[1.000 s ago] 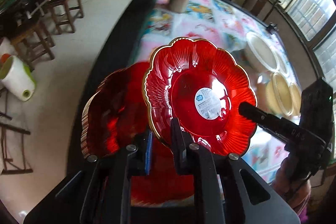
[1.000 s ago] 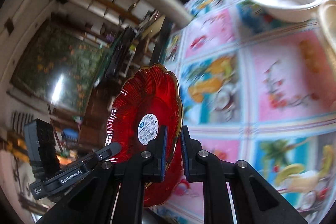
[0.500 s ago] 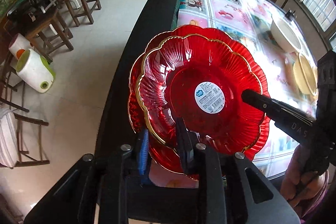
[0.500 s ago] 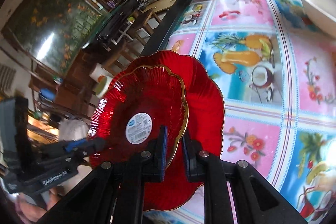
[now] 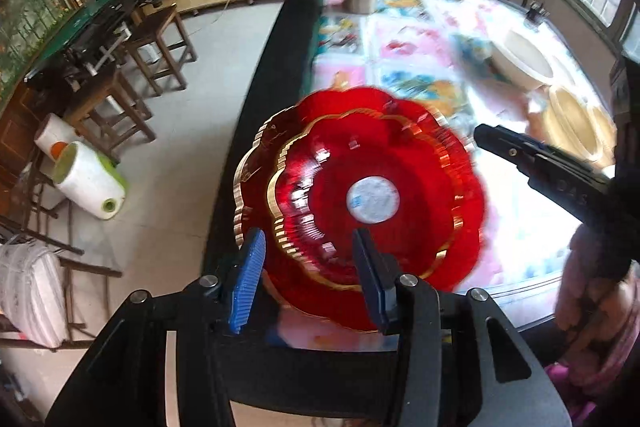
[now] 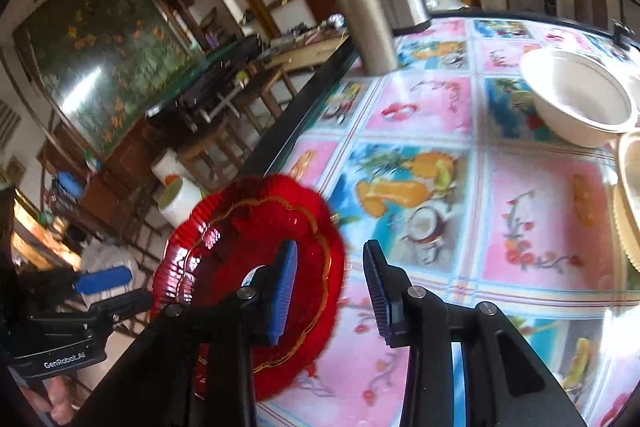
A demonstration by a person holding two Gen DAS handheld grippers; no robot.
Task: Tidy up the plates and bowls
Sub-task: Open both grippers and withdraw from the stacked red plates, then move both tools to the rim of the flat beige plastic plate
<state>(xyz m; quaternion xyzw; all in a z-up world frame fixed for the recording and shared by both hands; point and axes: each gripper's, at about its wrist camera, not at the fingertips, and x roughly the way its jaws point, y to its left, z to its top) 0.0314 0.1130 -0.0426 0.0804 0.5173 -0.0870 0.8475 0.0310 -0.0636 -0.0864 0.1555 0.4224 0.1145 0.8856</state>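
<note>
Both your left gripper and right gripper stand spread, holding nothing. Just ahead, the two red plates lie nested near the table edge; draw back straight without clipping their rims. Farther off wait the white bowl and cream plates.

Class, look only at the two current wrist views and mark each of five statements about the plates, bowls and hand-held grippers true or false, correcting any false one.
1. Both hand-held grippers, left and right, are open. True.
2. The two red plates are stacked near the table's edge. True.
3. The top plate carries a round white sticker. True.
4. A white bowl sits on the red plates. False: it stands apart on the patterned tablecloth.
5. The right hand-held gripper clamps a plate's rim. False: nothing is between its fingers.
</note>
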